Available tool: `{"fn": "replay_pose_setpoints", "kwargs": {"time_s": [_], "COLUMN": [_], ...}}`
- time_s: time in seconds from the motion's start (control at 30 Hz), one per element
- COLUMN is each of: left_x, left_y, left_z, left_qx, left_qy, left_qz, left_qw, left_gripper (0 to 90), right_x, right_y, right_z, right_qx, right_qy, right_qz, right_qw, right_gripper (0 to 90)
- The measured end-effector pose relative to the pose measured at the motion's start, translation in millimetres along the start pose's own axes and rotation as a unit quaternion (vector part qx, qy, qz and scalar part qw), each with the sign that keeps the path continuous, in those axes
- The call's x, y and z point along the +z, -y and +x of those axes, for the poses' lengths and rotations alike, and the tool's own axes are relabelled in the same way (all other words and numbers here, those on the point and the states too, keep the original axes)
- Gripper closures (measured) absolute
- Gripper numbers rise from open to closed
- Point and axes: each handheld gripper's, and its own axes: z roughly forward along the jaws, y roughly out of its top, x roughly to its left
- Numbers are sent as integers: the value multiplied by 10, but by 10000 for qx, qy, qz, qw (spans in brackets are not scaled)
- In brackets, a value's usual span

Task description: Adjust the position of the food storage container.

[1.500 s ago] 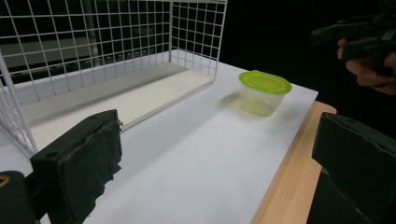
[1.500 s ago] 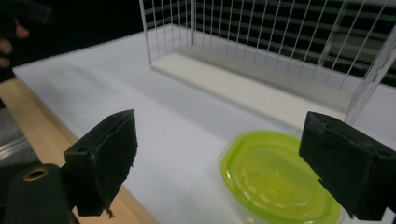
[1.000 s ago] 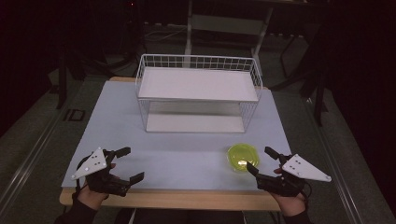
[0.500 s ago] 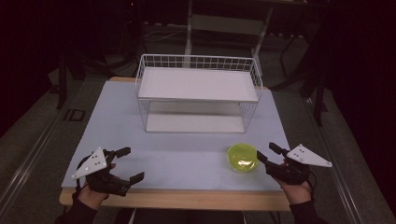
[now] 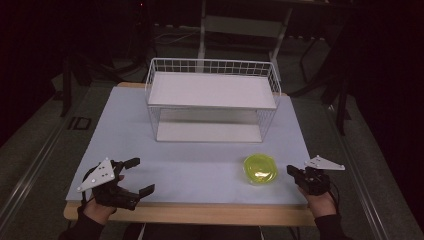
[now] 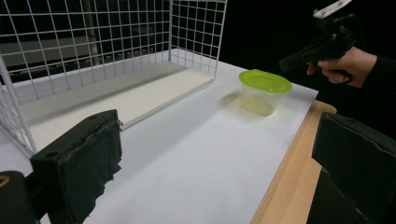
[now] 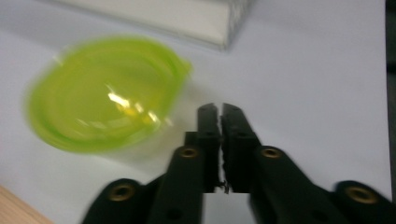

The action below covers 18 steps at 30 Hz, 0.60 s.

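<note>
High view: a lidded green container (image 5: 260, 169) is seen on the table (image 5: 200, 165) near its front right corner, just left of the right gripper (image 5: 295, 171), whose jaws have just been closing with nothing between them, while the left gripper (image 5: 138, 175) is held released at the front left corner, in front of a white wire basket (image 5: 212, 100). Left gripper view: wide-parted jaws are shown low over the table, the container (image 6: 265, 91) standing by the right edge beyond the basket (image 6: 107, 56). Right gripper view: the jaws are clenched together, empty, just beside the blurred container (image 7: 105, 112).
</note>
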Motion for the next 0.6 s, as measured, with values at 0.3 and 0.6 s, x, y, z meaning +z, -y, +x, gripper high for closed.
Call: {"fn": "replay_pose_setpoints", "kwargs": {"time_s": [0.3,0.6], "left_x": [5,6], "left_y": [1,2], "left_z": [-2,-3], "left_qx": [11,17], "left_qy": [-2,11], "left_qz": [12,22], "left_qw": [10000,10000], "left_gripper": [25,25], "right_x": [223,473], "right_y": [66,59], "right_z": [52,106], "right_qx": [-11,47], "right_qy": [-162,-416], "right_qz": [440,759], "right_qw": [9989,9962], "right_gripper": [900,900]}}
